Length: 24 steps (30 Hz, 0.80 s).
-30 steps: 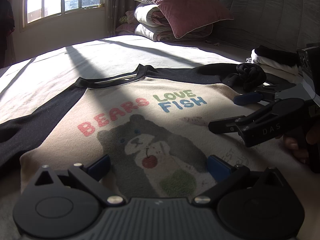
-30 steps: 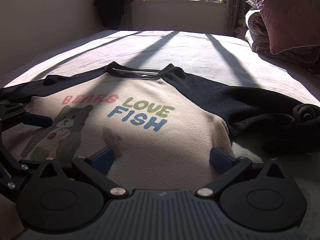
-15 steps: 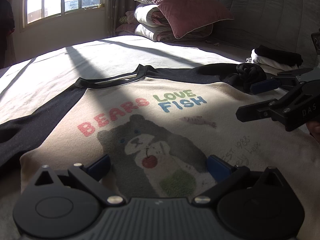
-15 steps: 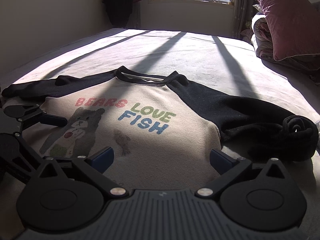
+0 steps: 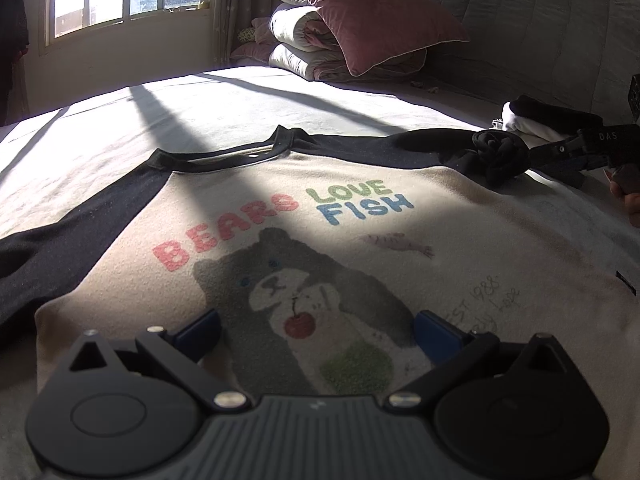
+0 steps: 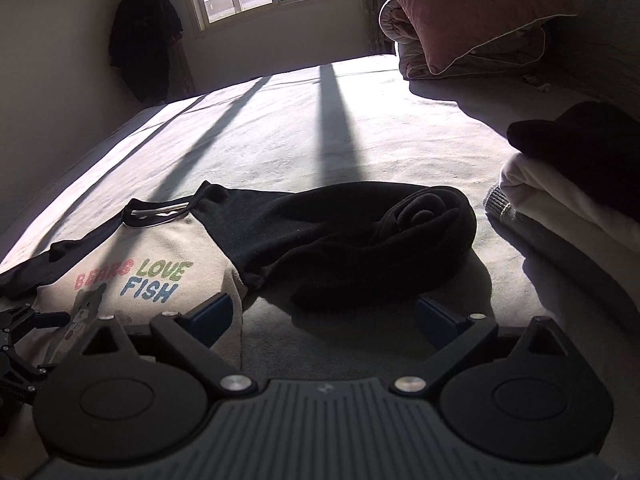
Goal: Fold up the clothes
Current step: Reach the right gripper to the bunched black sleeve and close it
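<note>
Right gripper [image 6: 320, 312]: jaws wide with nothing between the pads, though they have just been closing a little; it hangs low over the bunched black sleeve [image 6: 360, 248], pointing at the bundle.
Left gripper [image 5: 316, 328]: jaws wide and empty, poised above the lower front of the sweatshirt [image 5: 360, 240], over the printed bear.
Sweatshirt position: front up and spread flat on the bed [image 5: 200, 112], neckline toward the window; cream body with black sleeves.
Sleeves: one black sleeve lies stretched out flat to the side in the left wrist view; the other is rolled into a lump just beside the shoulder.
Done so far: the body looks smoothed out and no fold is made in this garment yet.
Left to do: probably straighten the crumpled sleeve, then bring both sleeves in and fold the body over.
Finished items: a folded pile [image 6: 568, 184], white cloth with a dark piece on top, sits near the rolled sleeve but apart from it, so some earlier share of the task seems complete.
Containers: no basket, box or drawer in view; the pile lies directly on the bed.
Bedding: pillow [image 5: 368, 12] resting on a folded quilt at the far end.
</note>
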Each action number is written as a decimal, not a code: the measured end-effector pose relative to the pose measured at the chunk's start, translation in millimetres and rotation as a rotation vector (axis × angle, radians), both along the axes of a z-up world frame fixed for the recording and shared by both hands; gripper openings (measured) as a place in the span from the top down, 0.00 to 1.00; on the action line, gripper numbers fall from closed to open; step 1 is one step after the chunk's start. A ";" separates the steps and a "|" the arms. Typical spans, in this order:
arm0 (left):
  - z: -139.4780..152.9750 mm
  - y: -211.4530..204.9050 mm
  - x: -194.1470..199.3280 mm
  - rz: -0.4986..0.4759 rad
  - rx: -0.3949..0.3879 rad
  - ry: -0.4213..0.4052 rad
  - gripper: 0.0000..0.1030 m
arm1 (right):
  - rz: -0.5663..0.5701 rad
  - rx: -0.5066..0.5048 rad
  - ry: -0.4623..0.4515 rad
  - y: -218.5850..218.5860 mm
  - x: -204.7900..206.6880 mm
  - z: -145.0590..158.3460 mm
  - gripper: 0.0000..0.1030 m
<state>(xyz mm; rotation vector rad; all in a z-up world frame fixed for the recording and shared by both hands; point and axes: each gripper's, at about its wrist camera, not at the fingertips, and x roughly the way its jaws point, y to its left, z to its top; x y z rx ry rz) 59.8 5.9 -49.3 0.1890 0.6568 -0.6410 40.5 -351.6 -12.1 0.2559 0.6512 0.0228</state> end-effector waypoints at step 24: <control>60.4 -97.1 -19.5 0.161 -0.134 -0.060 0.01 | -0.199 -0.267 -0.127 -34.4 1.7 12.9 0.79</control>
